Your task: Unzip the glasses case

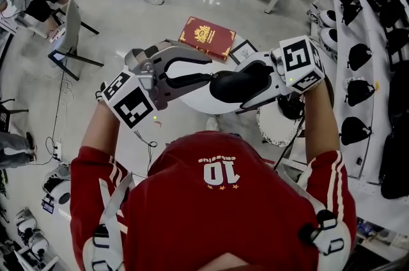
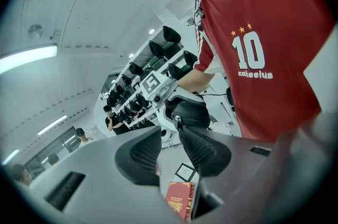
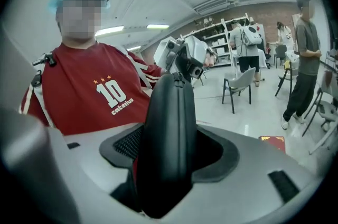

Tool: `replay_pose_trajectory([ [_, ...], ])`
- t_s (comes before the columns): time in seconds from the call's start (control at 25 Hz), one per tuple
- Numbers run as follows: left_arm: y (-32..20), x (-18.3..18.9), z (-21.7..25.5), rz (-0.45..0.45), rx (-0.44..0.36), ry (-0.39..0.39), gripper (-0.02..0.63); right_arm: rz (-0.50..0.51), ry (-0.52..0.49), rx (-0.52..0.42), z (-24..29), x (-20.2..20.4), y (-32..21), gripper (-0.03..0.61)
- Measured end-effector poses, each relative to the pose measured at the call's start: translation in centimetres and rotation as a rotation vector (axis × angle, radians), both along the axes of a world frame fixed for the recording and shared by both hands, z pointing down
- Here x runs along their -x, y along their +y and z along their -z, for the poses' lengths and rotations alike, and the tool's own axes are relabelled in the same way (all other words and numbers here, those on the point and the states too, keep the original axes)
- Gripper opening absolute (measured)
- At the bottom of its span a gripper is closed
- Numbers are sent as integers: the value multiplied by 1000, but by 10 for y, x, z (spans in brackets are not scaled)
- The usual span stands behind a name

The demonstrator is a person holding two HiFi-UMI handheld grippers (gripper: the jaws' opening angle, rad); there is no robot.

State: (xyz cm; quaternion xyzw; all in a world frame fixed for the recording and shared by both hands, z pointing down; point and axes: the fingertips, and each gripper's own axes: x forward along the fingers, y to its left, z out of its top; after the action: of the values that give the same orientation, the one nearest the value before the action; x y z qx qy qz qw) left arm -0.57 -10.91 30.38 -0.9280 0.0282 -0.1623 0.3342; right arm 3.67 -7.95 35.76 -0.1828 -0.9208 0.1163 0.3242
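Right gripper [image 3: 171,155]: fingers [image 3: 124,148] clamped across the glasses case [image 3: 169,112]. The case is held in the air in front of the chest, seam toward that gripper's camera. My read is that this fixes the body and presents the zip pull [image 2: 178,123] to the other hand. Left gripper [image 2: 171,150]: fingers [image 2: 203,151] apart with nothing between them, tips right at the pull end of the case (contact not confirmable). The zip looks shut along the visible seam, so the contents are unknown. Red book [image 1: 206,38] and small frame [image 1: 243,51] lie on the white surface below, not involved.
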Motion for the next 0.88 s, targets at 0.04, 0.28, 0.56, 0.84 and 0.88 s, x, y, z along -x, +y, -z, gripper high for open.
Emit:
replay_pose_trajectory([
  [0.04, 2, -1, -2, 0, -12, -3, 132, 10, 43, -21, 0, -3, 0, 295],
  [0.28, 8, -9, -20, -23, -42, -66, 132, 40, 229, -119, -9, -15, 2, 295],
  [0.56, 19, -13, -43, -69, -98, -207, 44, 47, 310, -143, -21, -20, 3, 295],
  [0.84, 12, -11, -47, -50, -120, -233, 32, 10, 306, -154, -25, -19, -3, 295],
  [0.88, 10, -10, -47, -42, -124, -235, 32, 1, 306, -160, -25, -19, -5, 295],
])
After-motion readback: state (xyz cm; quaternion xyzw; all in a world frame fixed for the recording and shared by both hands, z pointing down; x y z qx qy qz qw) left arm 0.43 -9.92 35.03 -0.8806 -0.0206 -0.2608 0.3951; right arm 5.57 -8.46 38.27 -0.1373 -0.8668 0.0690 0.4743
